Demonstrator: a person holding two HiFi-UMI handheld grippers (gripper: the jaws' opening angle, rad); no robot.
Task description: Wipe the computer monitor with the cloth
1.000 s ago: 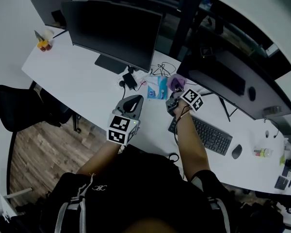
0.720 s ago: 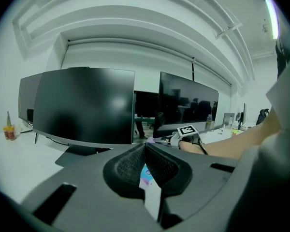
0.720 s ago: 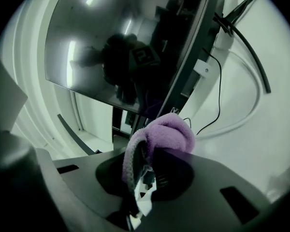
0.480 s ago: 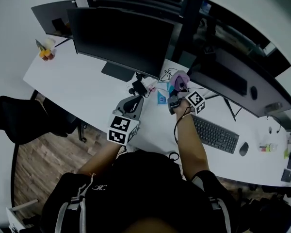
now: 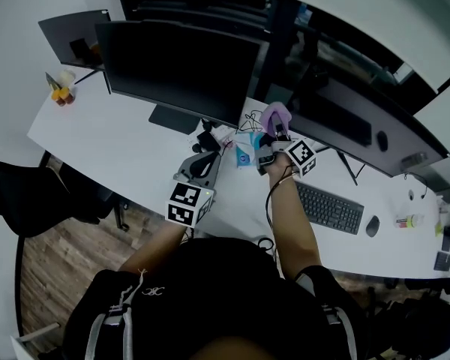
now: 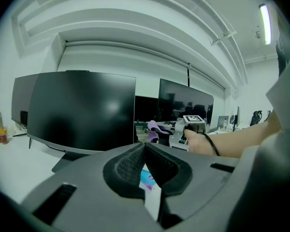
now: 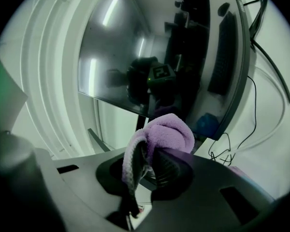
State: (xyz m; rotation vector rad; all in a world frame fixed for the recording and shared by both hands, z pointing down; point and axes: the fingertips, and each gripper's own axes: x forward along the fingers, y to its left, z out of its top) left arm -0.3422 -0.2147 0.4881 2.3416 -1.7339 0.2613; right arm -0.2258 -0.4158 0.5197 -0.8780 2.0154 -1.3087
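Observation:
A purple cloth (image 5: 274, 116) is bunched in my right gripper (image 5: 277, 132), which is shut on it and held above the desk between two dark monitors. The left monitor (image 5: 176, 66) stands upright on its foot. The right monitor (image 5: 352, 122) fills the right gripper view (image 7: 150, 57), close ahead of the cloth (image 7: 160, 138), and reflects the gripper. My left gripper (image 5: 200, 165) hovers low over the white desk (image 5: 112, 126) in front of the left monitor (image 6: 82, 112), its jaws together with nothing held. From it I see the right gripper (image 6: 182, 131) and the cloth (image 6: 152, 128).
A black keyboard (image 5: 330, 208) and a mouse (image 5: 373, 226) lie right of my right arm. A blue packet (image 5: 244, 156), a black adapter (image 5: 207, 141) and cables (image 5: 255, 115) lie under the grippers. A third screen (image 5: 71, 32) and a cup (image 5: 58, 90) stand far left. A dark chair (image 5: 30, 190) sits below the desk edge.
My right gripper has lifted the cloth off the desk and carried it forward toward the monitors. The left gripper has stayed about where it was.

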